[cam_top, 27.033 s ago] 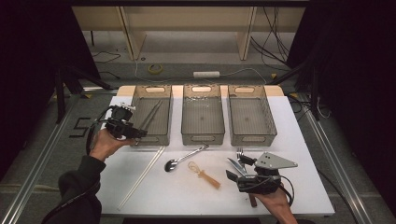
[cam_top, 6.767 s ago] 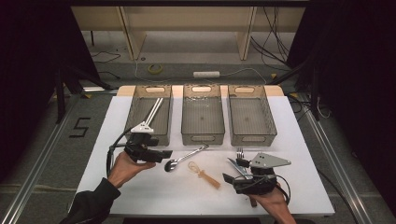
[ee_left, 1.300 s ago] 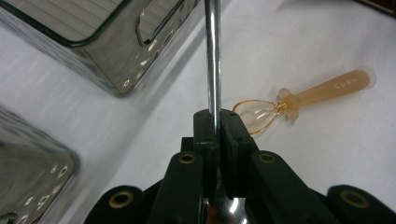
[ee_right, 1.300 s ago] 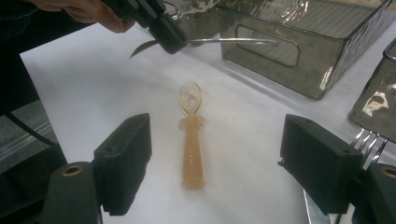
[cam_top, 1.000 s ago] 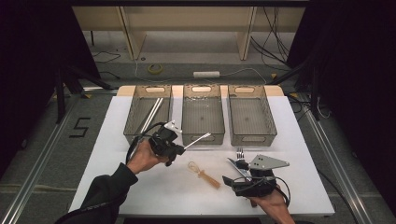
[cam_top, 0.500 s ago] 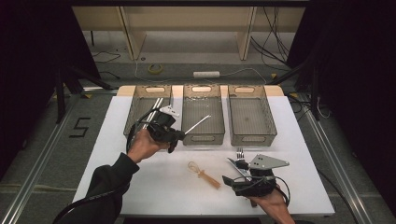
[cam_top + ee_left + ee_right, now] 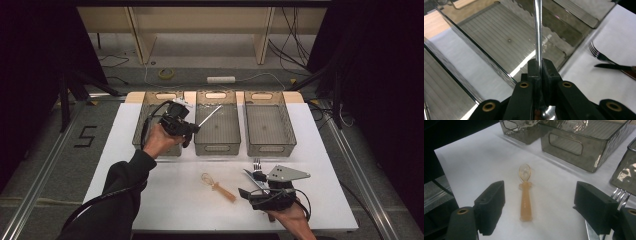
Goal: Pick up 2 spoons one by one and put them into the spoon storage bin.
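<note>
My white table [image 7: 320, 150] stands on a grey floor [image 7: 45, 150] marked with a black 5 [image 7: 86, 136], and metal rails [image 7: 45, 165] run along both sides. Beyond it I see a pale wooden shelf unit [image 7: 200, 25], with a roll of tape [image 7: 166, 73], a white power strip [image 7: 221, 79] and loose cables [image 7: 285, 30] on the floor beneath. Black curtains [image 7: 40, 45] darken the room on either side.

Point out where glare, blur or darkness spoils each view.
High view: black surroundings, lit white table. Left gripper view: glare streaks the metal spoon; the fork is soft. Right gripper view: highlights glint on the middle bin; the orange spoon is sharp.
</note>
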A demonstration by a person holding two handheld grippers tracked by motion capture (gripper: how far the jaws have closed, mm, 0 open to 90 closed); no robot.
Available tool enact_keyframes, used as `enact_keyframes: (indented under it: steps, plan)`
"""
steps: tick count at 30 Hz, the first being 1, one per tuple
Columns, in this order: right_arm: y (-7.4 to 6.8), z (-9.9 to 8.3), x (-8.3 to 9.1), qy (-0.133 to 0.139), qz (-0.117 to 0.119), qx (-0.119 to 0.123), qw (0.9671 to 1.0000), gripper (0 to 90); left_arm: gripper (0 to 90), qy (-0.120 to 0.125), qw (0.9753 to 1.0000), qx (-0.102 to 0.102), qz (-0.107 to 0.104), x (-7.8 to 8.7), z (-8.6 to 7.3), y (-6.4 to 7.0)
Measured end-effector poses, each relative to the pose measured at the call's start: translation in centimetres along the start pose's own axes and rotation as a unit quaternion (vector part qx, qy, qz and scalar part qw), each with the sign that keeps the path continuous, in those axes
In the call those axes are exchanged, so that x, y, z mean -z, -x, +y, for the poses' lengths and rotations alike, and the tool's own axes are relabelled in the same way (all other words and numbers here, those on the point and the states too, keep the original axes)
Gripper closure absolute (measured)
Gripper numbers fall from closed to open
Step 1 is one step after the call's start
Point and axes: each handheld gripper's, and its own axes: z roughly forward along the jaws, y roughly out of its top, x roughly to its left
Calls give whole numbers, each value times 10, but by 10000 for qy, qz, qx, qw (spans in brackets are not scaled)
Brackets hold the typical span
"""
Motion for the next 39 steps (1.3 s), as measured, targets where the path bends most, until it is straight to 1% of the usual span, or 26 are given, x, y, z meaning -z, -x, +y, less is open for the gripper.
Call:
enact_keyframes:
  steps: [3,5,7,10,12,16,18,19,23,25,28,30,33,36,39]
  plan:
    - [0,0,0,8,-5,8,10000,258,857,104,9999,97,30,-2,7,-4]
    - [1,0,0,16,-5,18,10000,258,857,127,9998,107,61,-3,11,-6]
    - [1,0,0,7,-8,14,10000,258,857,170,9997,159,79,-6,15,-7]
    - [1,0,1,14,4,8,10000,258,857,252,9993,267,-2,-9,20,-8]
    - [1,0,1,19,6,8,10000,258,857,280,9993,266,11,-11,22,-8]
    - [1,0,1,26,17,2,10000,258,857,286,9991,319,27,-18,27,-6]
    - [1,0,1,8,32,-1,10000,258,857,265,9992,312,25,-22,29,-5]
    - [1,0,1,7,34,1,10000,257,857,280,9990,344,49,-24,31,-5]
    - [1,0,0,20,36,16,10000,258,857,233,9991,341,61,-32,36,-4]
    - [1,0,0,19,38,19,10000,258,857,217,9992,331,102,-35,40,-3]
    - [1,0,1,21,42,13,10000,258,857,242,9990,336,148,-38,45,-3]
    - [1,0,1,21,44,11,10000,258,857,269,9987,391,165,-40,47,-4]
    - [1,0,1,30,38,1,10000,258,856,247,9986,430,191,-44,47,-6]
    - [1,0,1,27,38,8,10000,258,855,253,9981,531,178,-49,45,-10]
    - [1,0,1,22,48,23,10000,258,855,195,9980,551,243,-54,44,-11]
